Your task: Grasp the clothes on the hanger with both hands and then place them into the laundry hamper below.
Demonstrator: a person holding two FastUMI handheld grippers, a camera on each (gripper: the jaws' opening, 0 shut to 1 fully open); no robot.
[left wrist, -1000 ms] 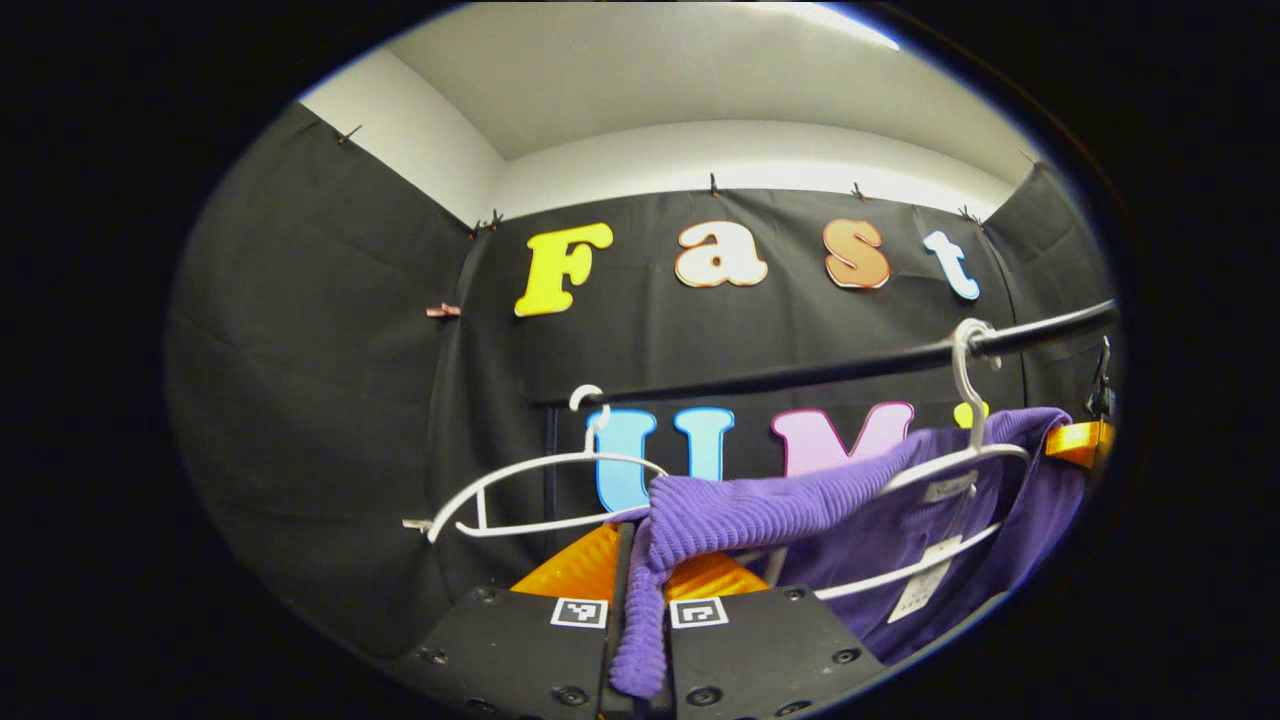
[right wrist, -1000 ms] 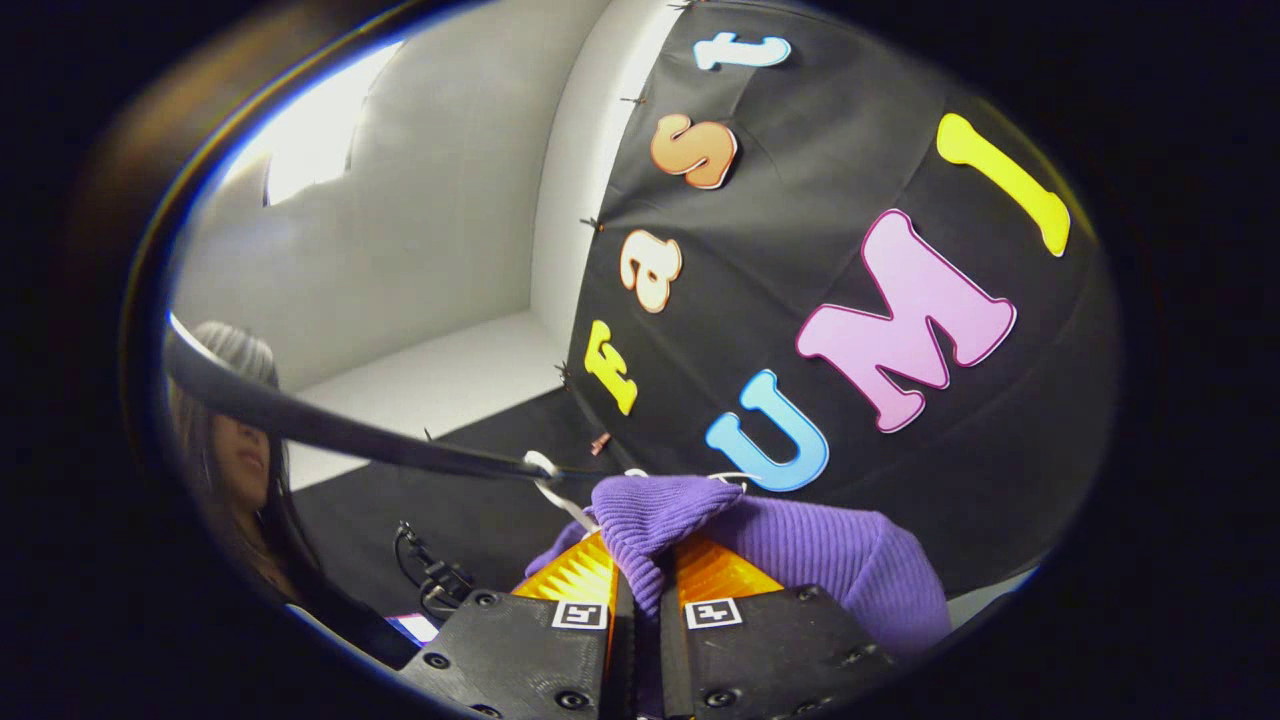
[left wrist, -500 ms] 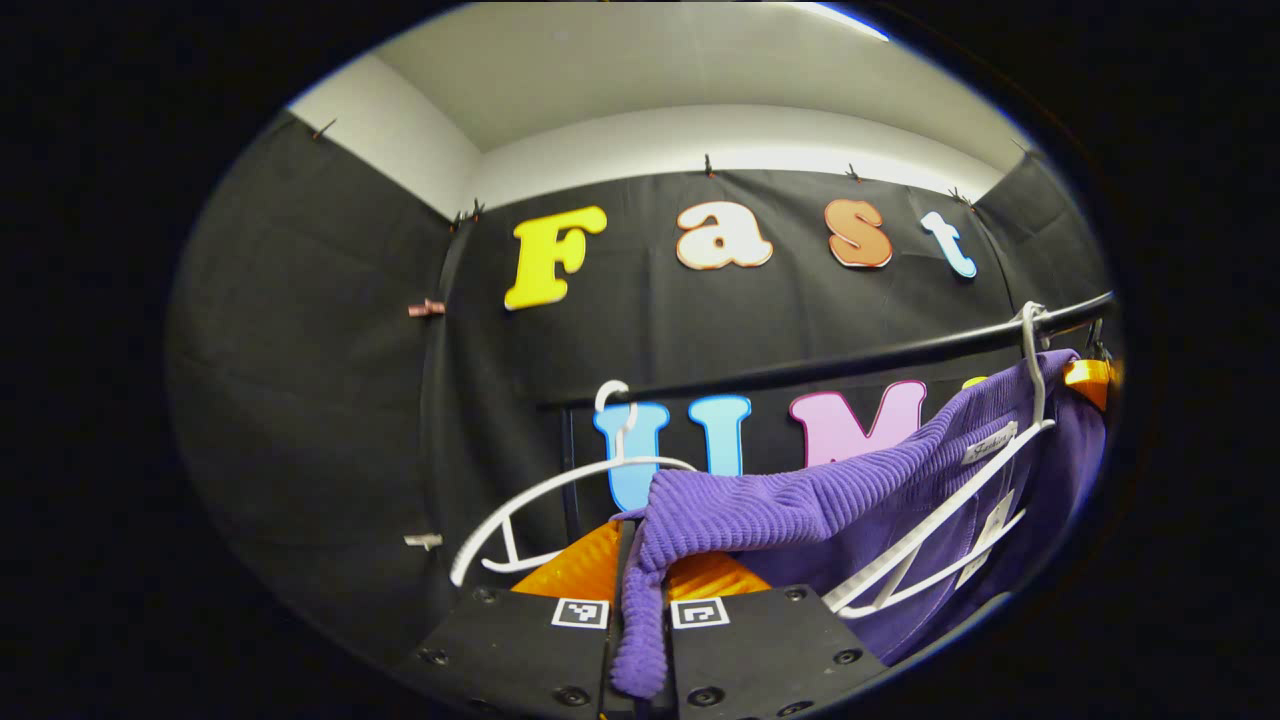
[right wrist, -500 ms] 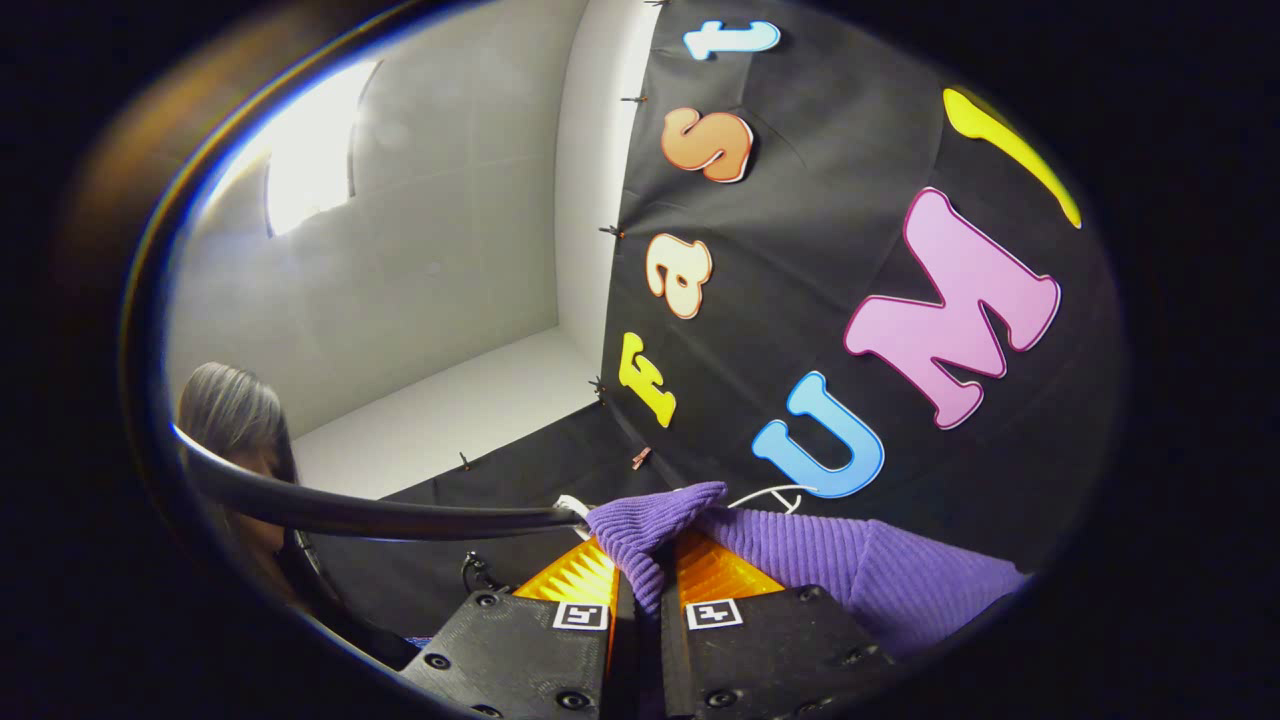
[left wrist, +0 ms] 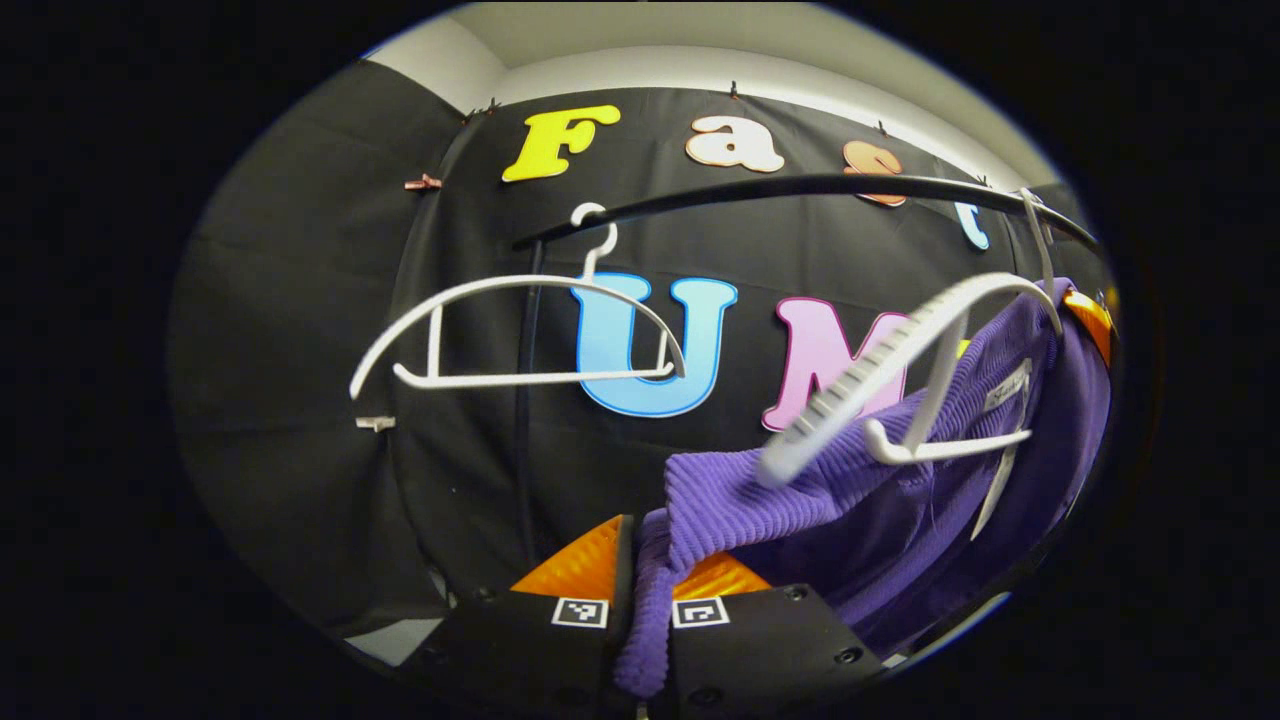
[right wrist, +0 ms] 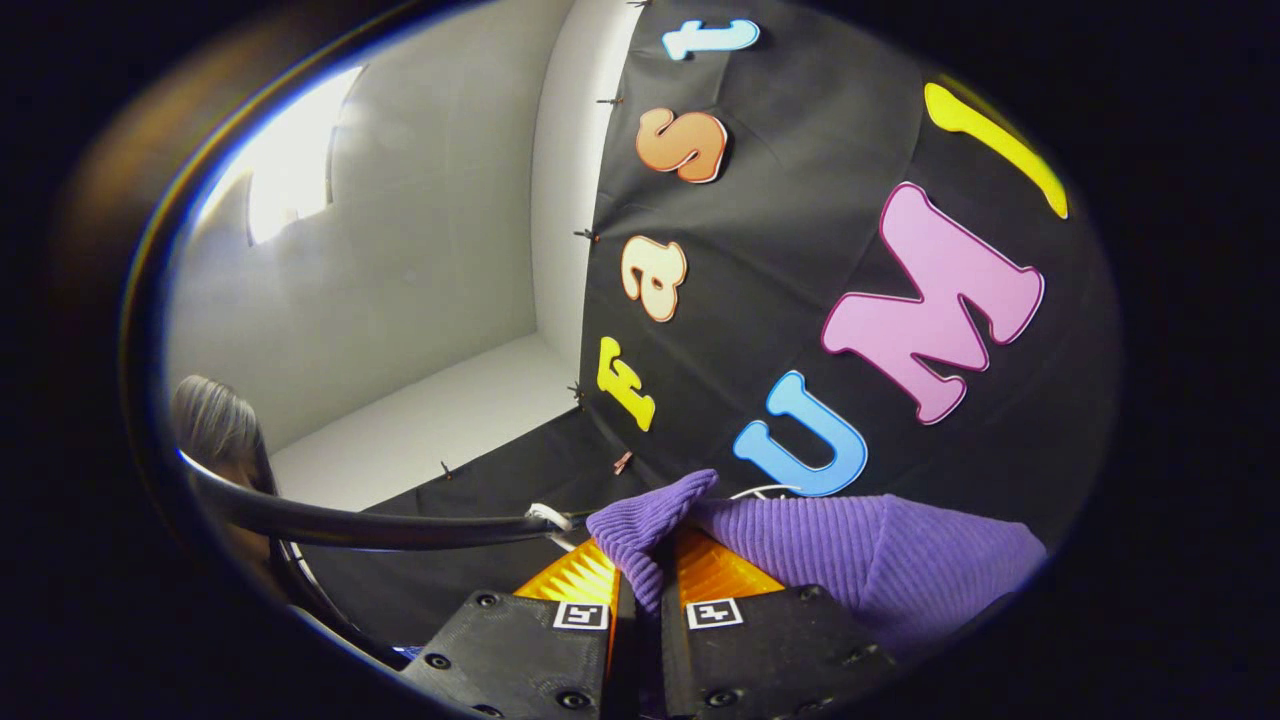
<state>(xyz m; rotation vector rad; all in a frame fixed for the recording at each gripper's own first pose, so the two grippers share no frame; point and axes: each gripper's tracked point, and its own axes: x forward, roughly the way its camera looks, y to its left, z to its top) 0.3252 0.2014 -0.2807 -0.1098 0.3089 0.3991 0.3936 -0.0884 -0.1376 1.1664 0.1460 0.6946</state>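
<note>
Purple ribbed sweater (left wrist: 800,490) was the garment under handling, and I found it pinched by both tools. In the left gripper view, my left gripper (left wrist: 640,570) had its fingers drawn nearly together on a fold of the knit, which ran down between them and hung past the finger bases. From that grip the cloth rose rightward and upward to a white hanger (left wrist: 920,370), blurred and tilted, whose near arm stood bare above the knit while the far shoulder remained draped. The hanger's hook sat on a black rail (left wrist: 800,185) running across the upper part of the view. A second white hanger (left wrist: 520,330), bare, hung from the rail further left, well apart from the garment.

In the right gripper view, my right gripper (right wrist: 640,580) was likewise closed on the sweater (right wrist: 860,550), a bunched ridge of knit standing up between the fingers and the rest spreading off to the right. The rail (right wrist: 380,525) passed just beside that grip on the left. A person's hair (right wrist: 210,430) showed at the left edge.
</note>
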